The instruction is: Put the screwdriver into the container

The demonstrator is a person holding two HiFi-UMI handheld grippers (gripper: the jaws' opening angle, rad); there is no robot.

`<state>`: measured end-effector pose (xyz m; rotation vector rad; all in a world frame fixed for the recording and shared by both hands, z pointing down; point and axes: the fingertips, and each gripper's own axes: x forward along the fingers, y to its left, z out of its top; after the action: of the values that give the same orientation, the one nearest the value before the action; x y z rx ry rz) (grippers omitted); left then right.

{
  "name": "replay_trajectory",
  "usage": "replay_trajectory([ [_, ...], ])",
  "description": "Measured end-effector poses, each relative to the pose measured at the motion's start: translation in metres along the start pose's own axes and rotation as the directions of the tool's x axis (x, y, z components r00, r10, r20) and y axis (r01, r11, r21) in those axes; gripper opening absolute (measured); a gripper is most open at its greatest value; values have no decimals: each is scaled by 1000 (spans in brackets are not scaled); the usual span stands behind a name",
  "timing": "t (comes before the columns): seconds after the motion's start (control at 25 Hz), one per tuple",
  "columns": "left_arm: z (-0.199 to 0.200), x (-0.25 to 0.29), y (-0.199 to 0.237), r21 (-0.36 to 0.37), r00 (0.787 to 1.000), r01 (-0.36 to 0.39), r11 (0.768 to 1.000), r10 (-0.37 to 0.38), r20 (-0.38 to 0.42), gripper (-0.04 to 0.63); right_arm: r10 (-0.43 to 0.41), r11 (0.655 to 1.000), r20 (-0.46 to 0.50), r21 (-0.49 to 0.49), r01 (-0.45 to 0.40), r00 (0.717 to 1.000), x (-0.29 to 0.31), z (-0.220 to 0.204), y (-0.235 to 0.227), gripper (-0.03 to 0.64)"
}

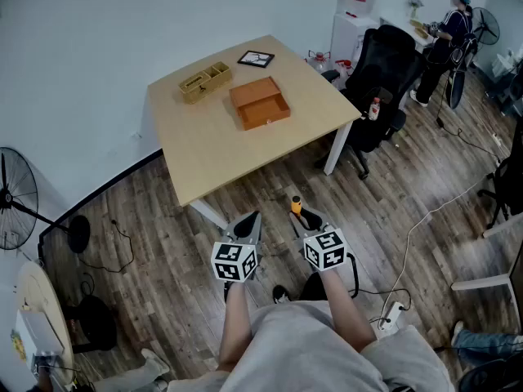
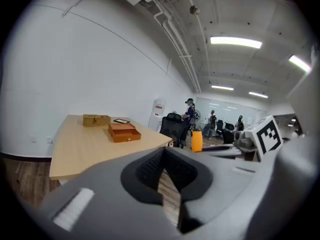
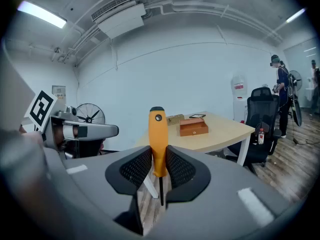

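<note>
**Screwdriver gripped, carry to the box not yet made**

The right tongs [image 3: 159, 159] are clamped on the orange handle of the screwdriver [image 3: 158, 134]. It stands upright between the pads, with its thin shaft pointing down below them. The left tongs [image 2: 164, 156] are closed on nothing and sit just beside the right pair. Both hang over the wooden floor, well short of the orange box [image 1: 260, 103], which lies open on the tabletop [image 1: 212, 149]. The step in hand looks like the carry.

Just beyond the orange box, toward the wall, sits a tan compartmented box [image 1: 205, 81]. Either could be the container meant, though the orange box, open and wide, seems the likelier. The next move calls for stepping up to the tabletop edge nearest the orange box and bringing the right tongs over it. The box looks shallow, so the tool probably has to be tipped flat before the pads let go.

A small black-framed item [image 1: 256, 58] lies beyond the orange box, close to the far edge. A black office chair [image 1: 382, 76] stands well to the right of the orange box, off the tabletop, and a person [image 1: 452, 27] stands farther out that way. A standing fan [image 1: 15, 198] is well to its left. A white cable [image 1: 417, 227] trails over the floor on the chair side. Between the tongs and the orange box there is only the tabletop edge and a white leg [image 1: 214, 215] beneath it, so the leg is the one thing to mind.
</note>
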<state>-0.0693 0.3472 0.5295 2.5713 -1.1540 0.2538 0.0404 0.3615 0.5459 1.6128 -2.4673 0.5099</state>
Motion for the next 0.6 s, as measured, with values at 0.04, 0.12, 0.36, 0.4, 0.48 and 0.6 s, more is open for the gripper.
replay_trajectory([
  [0.04,0,-2,0,4,1000,4,1000,-4,0,55,-2,1000,0,-1,2,1000,0,-1,2,92],
  [0.12,-1,-5,1,13,1000,9,1000,-9,0,55,-6,1000,-3,-5,6,1000,0,-4,6,92],
  [0.36,-3,-26,6,9,999,15,1000,-16,28,55,-26,1000,1,5,26,1000,-14,-10,7,92],
  [0.4,-2,-31,9,2,999,13,1000,-13,35,55,-27,999,12,25,27,1000,-16,-9,6,92],
  [0.48,-3,-37,17,-22,999,3,1000,-2,42,55,-21,998,35,66,19,999,-20,-7,5,92],
  [0.6,-4,-42,25,-54,999,-4,999,6,37,55,-20,996,53,89,15,998,-20,-8,1,92],
])
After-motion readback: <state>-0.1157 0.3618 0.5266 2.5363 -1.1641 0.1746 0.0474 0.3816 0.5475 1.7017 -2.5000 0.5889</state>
